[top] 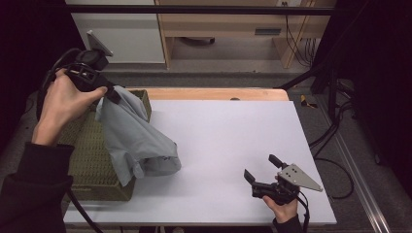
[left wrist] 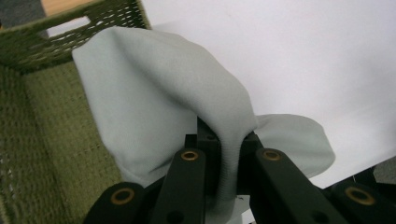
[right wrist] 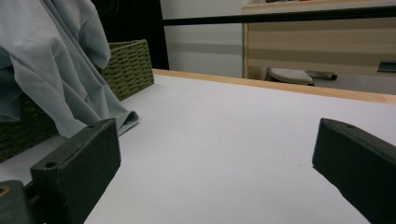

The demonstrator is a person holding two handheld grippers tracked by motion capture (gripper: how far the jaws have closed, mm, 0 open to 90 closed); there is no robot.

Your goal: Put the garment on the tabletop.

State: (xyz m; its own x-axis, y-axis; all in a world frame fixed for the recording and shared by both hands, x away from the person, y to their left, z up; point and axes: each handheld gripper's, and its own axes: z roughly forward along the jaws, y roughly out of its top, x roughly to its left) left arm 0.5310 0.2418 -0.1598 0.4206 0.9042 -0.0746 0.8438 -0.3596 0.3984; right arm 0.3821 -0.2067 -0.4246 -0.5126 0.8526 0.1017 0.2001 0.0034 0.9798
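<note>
Nearby, green basket beneath hanging shirt.

A big white table with a wooden far edge. On its left side sits a green woven basket. A grey cloth hangs down, and its bottom seems to rest on the table.
</note>
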